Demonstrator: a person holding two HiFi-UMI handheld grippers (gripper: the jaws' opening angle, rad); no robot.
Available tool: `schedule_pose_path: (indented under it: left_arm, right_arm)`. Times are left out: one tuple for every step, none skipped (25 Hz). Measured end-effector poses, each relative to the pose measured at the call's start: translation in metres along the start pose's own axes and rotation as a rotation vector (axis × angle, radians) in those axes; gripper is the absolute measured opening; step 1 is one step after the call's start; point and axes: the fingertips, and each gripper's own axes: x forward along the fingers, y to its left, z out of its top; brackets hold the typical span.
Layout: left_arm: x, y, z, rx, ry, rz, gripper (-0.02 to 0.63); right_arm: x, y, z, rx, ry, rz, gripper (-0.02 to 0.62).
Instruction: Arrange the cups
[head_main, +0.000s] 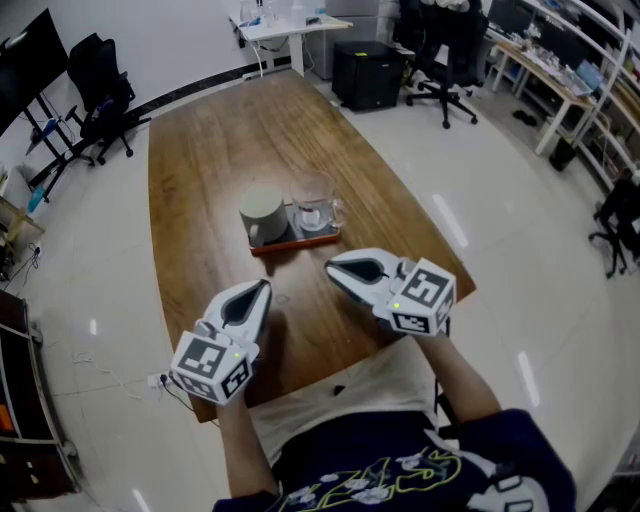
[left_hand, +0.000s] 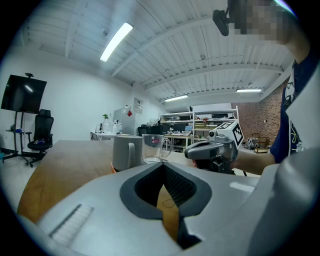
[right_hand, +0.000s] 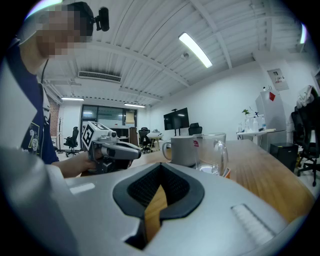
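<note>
A pale grey-green mug (head_main: 262, 214) and a clear glass mug (head_main: 314, 203) stand side by side on a small red-edged tray (head_main: 296, 240) in the middle of the wooden table (head_main: 220, 150). Both show in the left gripper view as the pale mug (left_hand: 125, 152) and the glass mug (left_hand: 154, 148), and in the right gripper view as the pale mug (right_hand: 182, 150) and the glass mug (right_hand: 212, 153). My left gripper (head_main: 262, 288) and right gripper (head_main: 333, 268) hover near the table's front edge, short of the tray. Both are shut with nothing between the jaws.
Office chairs (head_main: 100, 92) stand left of the table, another chair (head_main: 440, 60) and a black cabinet (head_main: 366, 72) beyond its far end. A white desk (head_main: 290, 30) is at the back. Shiny floor surrounds the table.
</note>
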Motion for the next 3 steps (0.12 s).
schedule_pose_path:
  left_arm:
    - [0.0003, 0.0003, -0.0002, 0.000, 0.000, 0.000, 0.002]
    - [0.0006, 0.0005, -0.0001, 0.002, 0.000, -0.001, 0.002]
    - [0.0009, 0.0008, 0.0000, 0.004, 0.000, -0.003, 0.002]
  right_arm:
    - [0.0002, -0.0002, 0.0000, 0.000, 0.000, 0.000, -0.005]
    - [0.0005, -0.0005, 0.0002, -0.001, -0.001, 0.000, -0.005]
    - [0.0008, -0.0008, 0.0004, 0.000, -0.001, 0.001, -0.005]
